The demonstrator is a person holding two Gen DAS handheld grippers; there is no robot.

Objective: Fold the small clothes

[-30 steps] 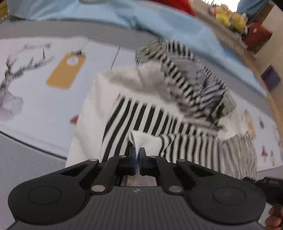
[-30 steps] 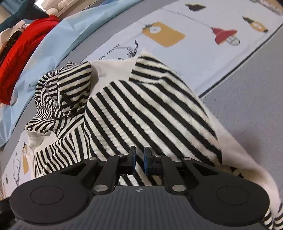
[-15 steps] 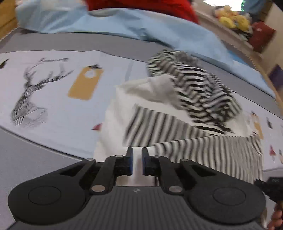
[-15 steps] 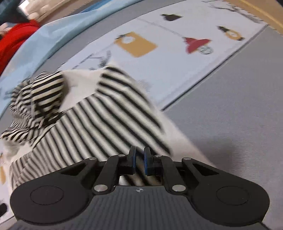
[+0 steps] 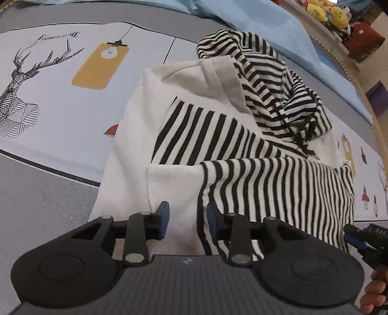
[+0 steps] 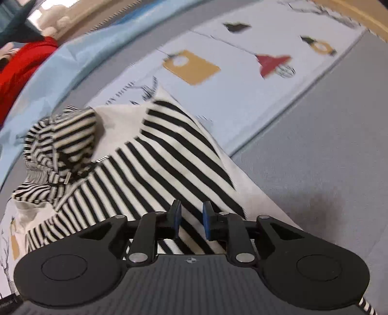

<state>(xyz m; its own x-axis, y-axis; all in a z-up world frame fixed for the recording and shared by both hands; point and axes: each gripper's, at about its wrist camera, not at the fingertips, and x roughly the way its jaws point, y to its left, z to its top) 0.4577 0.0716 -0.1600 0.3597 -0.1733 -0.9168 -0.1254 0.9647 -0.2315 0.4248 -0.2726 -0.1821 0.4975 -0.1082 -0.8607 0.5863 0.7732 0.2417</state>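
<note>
A small white garment with black-and-white striped panels (image 5: 218,135) lies partly folded on a printed sheet, its striped hood (image 5: 274,92) bunched at the far end. My left gripper (image 5: 186,219) is open just above the garment's near white edge, holding nothing. In the right wrist view the same garment (image 6: 150,164) lies below my right gripper (image 6: 190,216), which is open with its blue pads apart over the striped cloth. The tip of the right gripper (image 5: 363,238) and a hand show at the left view's lower right.
The printed sheet (image 5: 60,80) with deer and lamp pictures covers a grey mat (image 6: 315,157). A light blue cloth (image 5: 266,21) lies behind the garment, a red garment (image 6: 21,63) further back. Plush toys (image 5: 327,12) sit on a shelf at the far right.
Both grippers have opened and let go of the garment's striped fold, which now lies flat. Both have drawn back slightly toward the near edge.
</note>
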